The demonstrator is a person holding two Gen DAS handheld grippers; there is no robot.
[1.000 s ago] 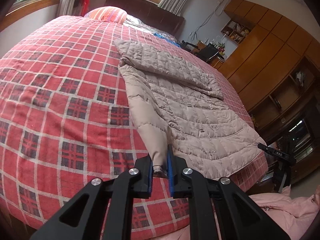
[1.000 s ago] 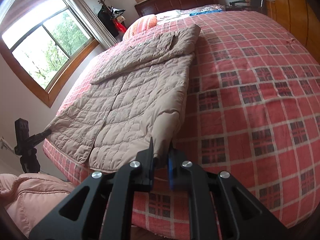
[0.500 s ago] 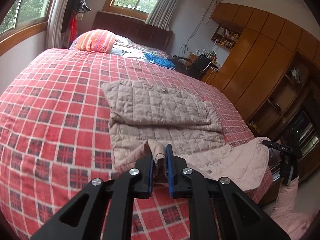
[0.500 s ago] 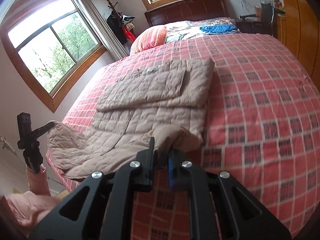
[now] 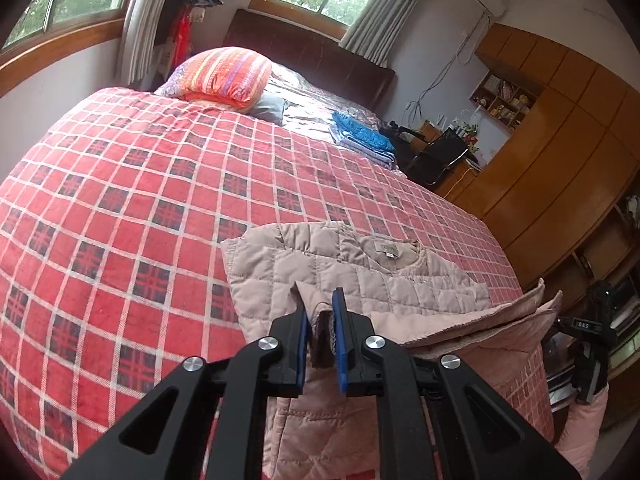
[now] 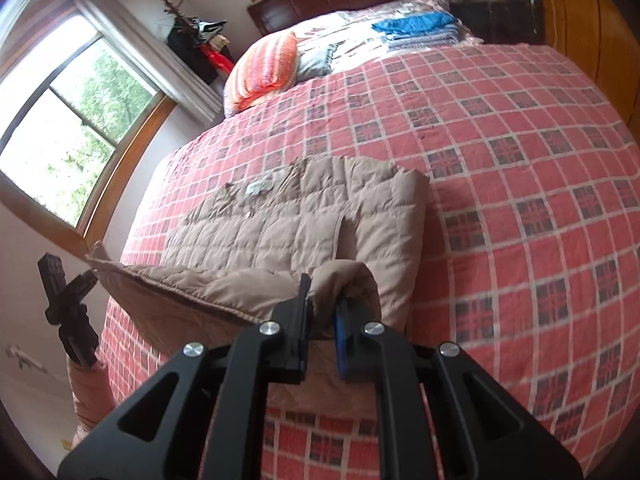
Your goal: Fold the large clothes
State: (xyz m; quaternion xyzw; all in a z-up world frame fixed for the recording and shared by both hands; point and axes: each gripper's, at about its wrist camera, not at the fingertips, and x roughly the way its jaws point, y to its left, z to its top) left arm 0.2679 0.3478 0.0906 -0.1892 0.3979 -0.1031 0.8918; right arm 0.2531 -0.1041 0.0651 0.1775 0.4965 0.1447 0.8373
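Left wrist view: the left hand-held gripper is pinched nearly closed on a bunched corner of the beige quilted jacket. The jacket lies on the red plaid bedspread near the foot of the bed, its collar label up around 1 o'clock from the fingers. The lifted hem stretches off toward 3 o'clock, where the other gripper sits at the frame edge. A striped orange pillow is up at 11 o'clock, and a blue folded stack at 12.

Right wrist view: the right hand-held gripper is clamped almost shut on the jacket's other hem corner, with fabric puffing over the fingers. The raised hem runs out to 9 o'clock, and the folded upper part of the jacket lies flat at 12 o'clock on the bedspread.
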